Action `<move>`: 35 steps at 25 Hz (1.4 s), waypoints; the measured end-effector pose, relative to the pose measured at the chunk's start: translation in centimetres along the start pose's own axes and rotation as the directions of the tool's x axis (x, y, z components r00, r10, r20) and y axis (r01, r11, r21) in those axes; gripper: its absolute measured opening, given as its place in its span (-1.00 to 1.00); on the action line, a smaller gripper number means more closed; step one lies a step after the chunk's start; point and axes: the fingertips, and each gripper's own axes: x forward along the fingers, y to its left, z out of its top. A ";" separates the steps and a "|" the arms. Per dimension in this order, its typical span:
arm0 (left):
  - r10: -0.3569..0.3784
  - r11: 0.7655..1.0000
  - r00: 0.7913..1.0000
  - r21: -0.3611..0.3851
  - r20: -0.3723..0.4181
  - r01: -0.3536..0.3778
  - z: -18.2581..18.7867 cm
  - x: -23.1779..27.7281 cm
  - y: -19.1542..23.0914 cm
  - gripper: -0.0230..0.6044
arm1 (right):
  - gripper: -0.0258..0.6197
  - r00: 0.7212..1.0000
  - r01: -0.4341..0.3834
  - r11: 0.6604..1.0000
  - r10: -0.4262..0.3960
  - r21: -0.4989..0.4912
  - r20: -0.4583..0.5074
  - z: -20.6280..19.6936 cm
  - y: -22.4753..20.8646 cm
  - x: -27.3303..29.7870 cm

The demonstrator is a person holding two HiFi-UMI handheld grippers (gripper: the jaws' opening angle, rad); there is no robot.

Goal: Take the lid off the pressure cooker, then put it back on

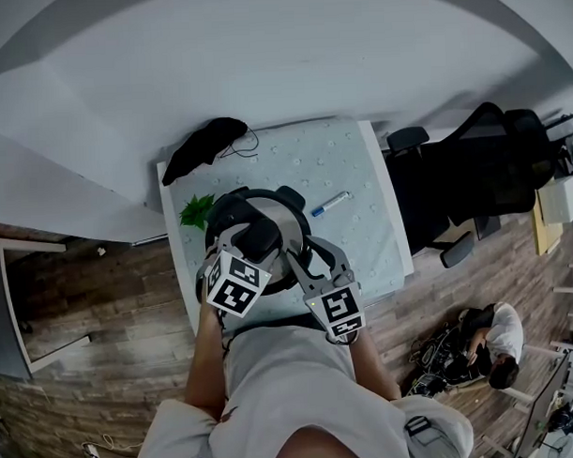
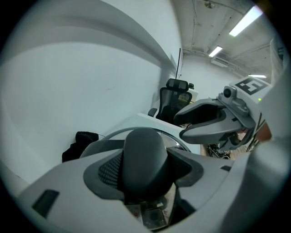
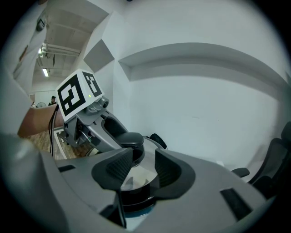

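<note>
The pressure cooker (image 1: pixel 309 252) stands at the middle of the table, with its steel lid (image 1: pixel 275 214) on it. On the lid sits a broad black knob (image 1: pixel 260 239). My left gripper (image 1: pixel 255 243) is shut on that knob (image 2: pixel 144 157), which fills the space between its jaws in the left gripper view. My right gripper (image 1: pixel 302 260) hovers over the cooker's near right rim. Its grey pads (image 3: pixel 120 167) stand a little apart, and only the steel lid (image 3: pixel 136 175) and the black rim (image 3: pixel 136 198) show between them. Beside the knob, the right gripper (image 2: pixel 213 120) also shows in the left gripper view.
The table (image 1: pixel 359 155) has a pale blue cloth and stands against a white wall. On it lie a blue marker (image 1: pixel 330 204), a green leaf (image 1: pixel 196 211) and a black cloth (image 1: pixel 205 146). A black office chair (image 1: pixel 472 170) stands at the right, and a person (image 1: pixel 497 343) sits on the floor.
</note>
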 end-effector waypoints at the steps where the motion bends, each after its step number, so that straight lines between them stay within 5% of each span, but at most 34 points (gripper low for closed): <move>1: -0.001 1.000 1.000 0.001 -0.002 0.001 0.0 0.0 0.0 -0.03 | -0.43 1.000 0.000 1.000 0.000 -0.001 0.000 0.1 0.0 0.1; 12: -0.095 0.990 0.995 0.107 -0.014 0.096 -0.2 0.0 -0.3 -0.04 | -0.44 1.000 0.025 1.000 -0.025 -0.002 -0.014 -0.2 -0.2 0.1; 35: -0.245 0.922 0.968 0.296 -0.054 0.250 -0.2 -0.5 -1.0 -0.04 | -0.44 0.991 0.125 0.992 -0.124 0.026 -0.045 -0.7 0.1 -0.8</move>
